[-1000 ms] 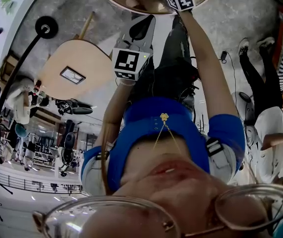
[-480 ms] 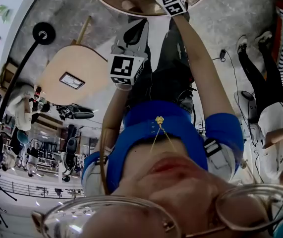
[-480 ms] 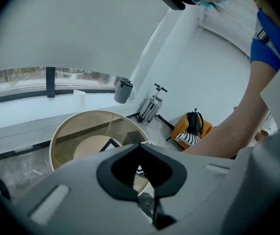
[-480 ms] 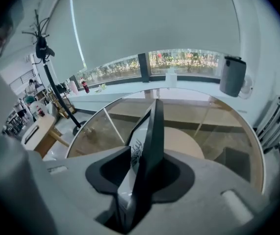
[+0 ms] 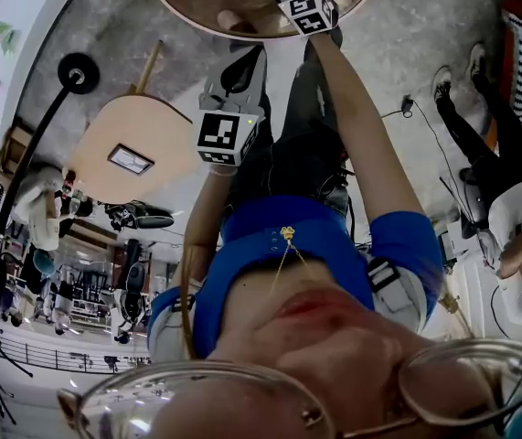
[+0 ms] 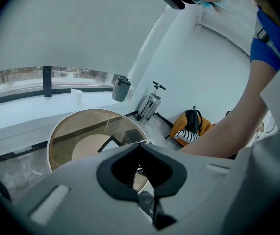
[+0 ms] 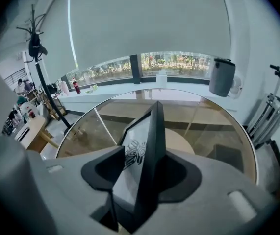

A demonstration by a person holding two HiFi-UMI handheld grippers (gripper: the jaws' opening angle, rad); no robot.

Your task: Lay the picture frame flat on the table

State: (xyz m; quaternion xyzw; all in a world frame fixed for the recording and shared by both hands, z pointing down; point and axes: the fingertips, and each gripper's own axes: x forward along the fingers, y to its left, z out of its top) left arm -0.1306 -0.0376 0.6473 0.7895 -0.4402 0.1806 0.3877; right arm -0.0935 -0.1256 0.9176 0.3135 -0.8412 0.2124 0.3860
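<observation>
Lower edge of picture frame [image 7: 147,151] hidden behind body of right gripper [image 7: 130,209], so contact with round glass surface [image 7: 208,126] not visible. In head view, right fingertips cut off at top border. Frame standing edge-on between parted fingers [image 7: 109,212], printed face toward the left one. Fingers lately widening, not pressing the frame. Left gripper [image 6: 152,213] facing the surface, fingers close together, holding nothing.
</observation>
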